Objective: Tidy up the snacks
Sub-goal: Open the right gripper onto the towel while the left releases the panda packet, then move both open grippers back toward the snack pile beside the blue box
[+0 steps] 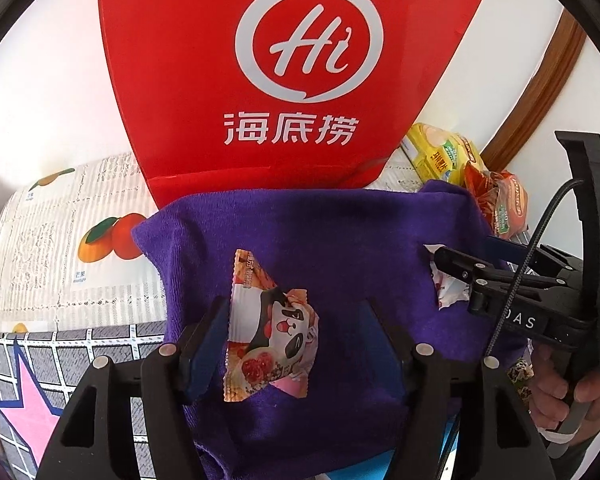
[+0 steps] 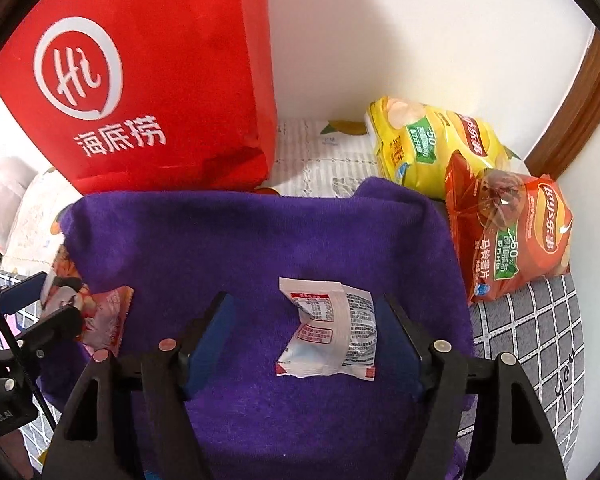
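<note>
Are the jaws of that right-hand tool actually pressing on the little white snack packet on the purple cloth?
Apart. In the right wrist view the white packet lies flat on the purple cloth, with cloth showing on both sides between it and the right gripper's blue pads.

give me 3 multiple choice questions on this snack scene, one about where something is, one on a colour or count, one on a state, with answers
1. Where does the panda snack packet lie?
A. on the purple towel
B. inside the red bag
C. on top of the chip bags

2. How many chip bags stand near the wall?
A. one
B. two
C. four

3. How does the right gripper stand relative to the white snack packet?
A. clamped on it and lifting it
B. open, with the packet lying between its fingers
C. far from it, over the red bag

Answers:
1. A, the packet rests flat on the purple towel, in front of the red bag.
2. B, a yellow chip bag and a red chip bag show.
3. B, gaps show between both pads and the packet.
</note>
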Demonstrator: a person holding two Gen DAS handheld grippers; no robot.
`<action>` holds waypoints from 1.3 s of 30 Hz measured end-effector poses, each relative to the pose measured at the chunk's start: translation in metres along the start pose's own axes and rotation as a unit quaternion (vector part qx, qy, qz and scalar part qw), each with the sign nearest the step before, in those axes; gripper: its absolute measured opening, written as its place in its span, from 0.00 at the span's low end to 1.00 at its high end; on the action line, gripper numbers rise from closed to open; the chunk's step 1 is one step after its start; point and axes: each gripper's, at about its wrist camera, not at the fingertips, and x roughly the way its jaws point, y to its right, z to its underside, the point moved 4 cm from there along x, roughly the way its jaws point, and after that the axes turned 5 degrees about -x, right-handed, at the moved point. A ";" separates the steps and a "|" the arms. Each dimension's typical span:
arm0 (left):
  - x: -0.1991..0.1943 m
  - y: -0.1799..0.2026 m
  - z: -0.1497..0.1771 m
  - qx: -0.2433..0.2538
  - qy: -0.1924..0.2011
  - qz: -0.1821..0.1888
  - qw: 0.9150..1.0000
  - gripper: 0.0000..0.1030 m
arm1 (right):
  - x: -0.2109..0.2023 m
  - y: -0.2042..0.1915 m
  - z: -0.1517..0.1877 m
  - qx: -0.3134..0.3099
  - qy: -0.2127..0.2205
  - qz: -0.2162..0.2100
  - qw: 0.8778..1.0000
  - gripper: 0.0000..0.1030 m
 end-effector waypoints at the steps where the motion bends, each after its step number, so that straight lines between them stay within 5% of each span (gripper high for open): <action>1: -0.001 0.000 0.000 -0.001 0.001 -0.001 1.000 0.63 | -0.001 0.000 0.000 0.000 0.002 -0.001 1.000 0.71; 20: -0.065 0.015 -0.007 0.006 0.056 0.044 0.997 0.68 | -0.079 0.015 0.013 0.024 0.075 0.034 0.996 0.71; 23: -0.081 0.017 -0.006 0.009 0.070 0.038 0.997 0.68 | -0.104 0.023 0.030 0.026 0.087 0.056 0.994 0.71; 32: -0.130 0.032 0.020 0.033 0.097 0.018 0.995 0.68 | -0.148 0.028 0.098 0.031 0.090 0.035 0.995 0.71; 39: -0.149 0.022 0.064 0.026 0.091 0.001 0.995 0.68 | -0.139 0.030 0.153 0.064 0.057 -0.029 0.996 0.71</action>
